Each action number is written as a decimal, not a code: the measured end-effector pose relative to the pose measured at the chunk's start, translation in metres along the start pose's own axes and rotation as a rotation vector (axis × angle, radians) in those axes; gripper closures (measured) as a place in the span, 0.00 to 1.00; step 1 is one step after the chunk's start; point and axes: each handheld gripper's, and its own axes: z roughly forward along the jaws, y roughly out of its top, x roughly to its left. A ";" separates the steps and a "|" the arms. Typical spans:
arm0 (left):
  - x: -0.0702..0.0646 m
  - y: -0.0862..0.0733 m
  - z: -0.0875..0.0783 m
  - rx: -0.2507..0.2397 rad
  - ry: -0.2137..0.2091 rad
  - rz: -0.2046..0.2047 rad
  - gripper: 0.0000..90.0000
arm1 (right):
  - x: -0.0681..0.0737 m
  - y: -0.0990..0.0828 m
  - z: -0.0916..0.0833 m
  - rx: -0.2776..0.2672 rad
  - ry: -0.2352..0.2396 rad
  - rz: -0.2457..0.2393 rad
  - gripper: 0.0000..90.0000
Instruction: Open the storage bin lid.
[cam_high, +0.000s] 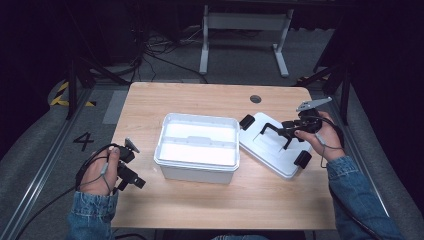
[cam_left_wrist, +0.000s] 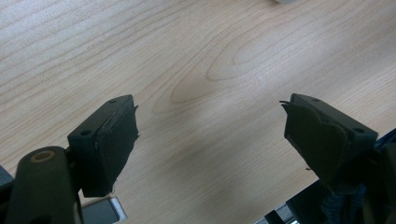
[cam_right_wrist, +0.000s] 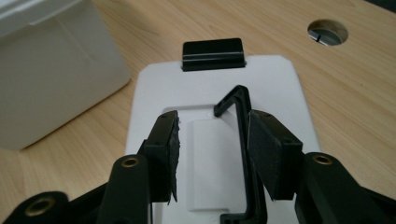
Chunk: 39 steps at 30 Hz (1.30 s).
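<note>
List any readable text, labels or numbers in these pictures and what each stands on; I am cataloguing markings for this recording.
"4": a dark number painted on the grey floor, left of the table.
No words, labels or brands can be read on the white box or the lid.

One open white rectangular plastic storage box (cam_high: 197, 146), table centre. One white flat plastic lid (cam_high: 272, 145) at 3 o'clock of box; one black hinged carry handle (cam_right_wrist: 242, 154) on it; two black end latches (cam_high: 247, 121). Two black two-jaw handheld grippers (cam_high: 131, 165). One round cable hole (cam_high: 255, 99), 1 o'clock.
</note>
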 end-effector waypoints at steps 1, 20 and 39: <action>0.000 0.000 0.000 0.002 0.001 0.000 0.20 | 0.005 0.001 -0.004 -0.010 0.002 -0.014 0.60; -0.002 0.000 0.001 0.007 0.004 0.000 0.20 | 0.077 -0.015 -0.027 -0.007 0.123 -0.106 0.56; -0.002 0.006 0.002 0.013 0.008 0.004 0.20 | 0.118 -0.043 -0.004 0.069 0.167 -0.155 0.55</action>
